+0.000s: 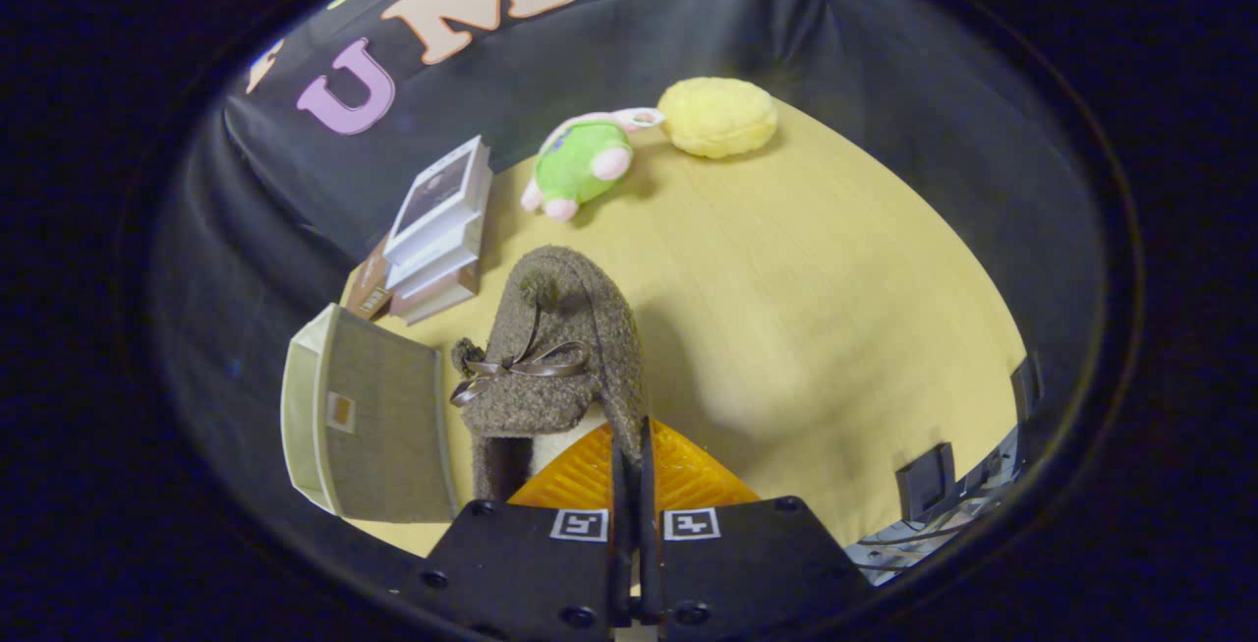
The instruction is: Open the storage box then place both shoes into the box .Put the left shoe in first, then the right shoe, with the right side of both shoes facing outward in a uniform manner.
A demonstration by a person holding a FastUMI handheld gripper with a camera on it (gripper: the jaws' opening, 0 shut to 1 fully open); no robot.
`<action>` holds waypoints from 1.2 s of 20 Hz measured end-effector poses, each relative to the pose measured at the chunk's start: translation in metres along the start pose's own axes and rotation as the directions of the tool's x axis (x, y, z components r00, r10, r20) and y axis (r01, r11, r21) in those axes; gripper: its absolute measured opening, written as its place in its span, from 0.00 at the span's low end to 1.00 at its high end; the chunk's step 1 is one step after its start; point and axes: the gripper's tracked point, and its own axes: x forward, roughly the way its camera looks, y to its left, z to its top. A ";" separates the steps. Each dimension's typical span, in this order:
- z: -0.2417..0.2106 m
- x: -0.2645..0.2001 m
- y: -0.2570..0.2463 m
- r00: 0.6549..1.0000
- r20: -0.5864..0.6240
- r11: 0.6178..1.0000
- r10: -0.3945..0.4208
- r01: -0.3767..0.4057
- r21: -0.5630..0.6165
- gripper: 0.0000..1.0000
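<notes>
A pale wooden tabletop [806, 308] is stretching away from the gripper [634, 455], with dark cloth hanging round it as the booth's wall. Off to the left of the fingers, the storage box [378, 416] is standing on the table, a grey-brown fabric box with a lighter cream edge and a small label window on its facing side; nothing on that label is reading clearly. Beyond the box and further from the fingers, a stack of books [437, 229] is lying near the cloth, with brown spines at the bottom whose lettering is too small to make out. Straight ahead of the fingers, a fuzzy brown shoe [565, 347] with a thin ribbon bow is hanging in the grip, its toe pointing away and its light lining showing at the opening. The fingers are pressing close together on the shoe's rear edge, pinching it with barely a gap between them, and two square black-and-white marker tags are sitting on the gripper's body just behind them. Beyond the shoe, a green and pink plush toy [580, 165] is lying on the table, and just to its right a round yellow cushion-like object [717, 116] is resting near the cloth.
</notes>
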 end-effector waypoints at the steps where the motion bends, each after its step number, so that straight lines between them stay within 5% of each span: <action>1: 0.004 -0.006 0.014 1.000 0.013 1.000 0.013 -0.013 -0.006 0.07; 14: 0.008 -0.046 0.221 0.969 0.086 0.972 0.232 -0.226 -0.071 0.07; 20: -0.018 -0.038 0.290 0.959 0.067 0.959 0.275 -0.269 -0.086 0.07; 24: -0.046 -0.014 0.306 0.973 0.034 0.969 0.228 -0.223 -0.110 0.07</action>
